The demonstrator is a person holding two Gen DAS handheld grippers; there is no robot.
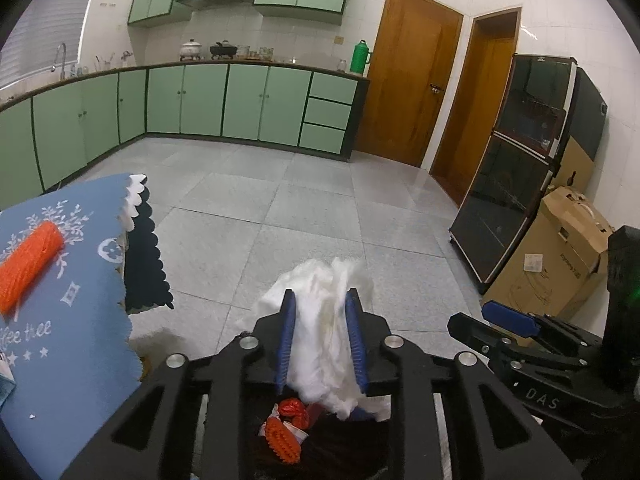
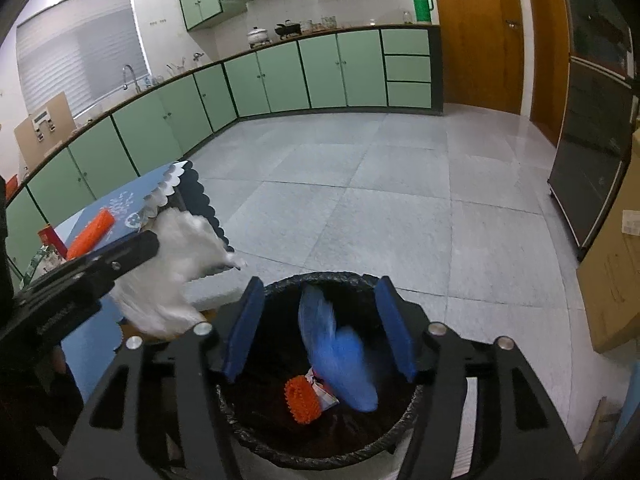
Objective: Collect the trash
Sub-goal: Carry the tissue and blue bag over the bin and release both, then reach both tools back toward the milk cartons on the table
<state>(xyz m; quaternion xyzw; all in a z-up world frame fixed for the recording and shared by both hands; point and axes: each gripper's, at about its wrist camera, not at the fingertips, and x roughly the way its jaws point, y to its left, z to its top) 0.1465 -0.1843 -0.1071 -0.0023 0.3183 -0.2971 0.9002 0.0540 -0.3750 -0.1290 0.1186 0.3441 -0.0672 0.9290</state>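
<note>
My left gripper (image 1: 320,300) is shut on a crumpled white tissue (image 1: 320,336) and holds it above the black-lined trash bin (image 2: 256,438); the tissue also shows in the right wrist view (image 2: 172,272). My right gripper (image 2: 320,300) is open and empty directly over the bin, and a blurred blue piece of trash (image 2: 340,352) is falling between its pads into the bin. Inside the bin lie an orange spiky roller (image 2: 302,398), a white-and-red wrapper (image 2: 326,394) and a red crumpled scrap (image 1: 294,412). Another orange spiky roller (image 1: 30,264) lies on the blue tablecloth.
The table with the blue cloth (image 1: 60,360) stands to the left of the bin; a red box (image 2: 52,238) sits on it. Green kitchen cabinets (image 1: 200,100) line the far walls. A dark glass cabinet (image 1: 520,168) and a cardboard box (image 1: 548,256) stand at right.
</note>
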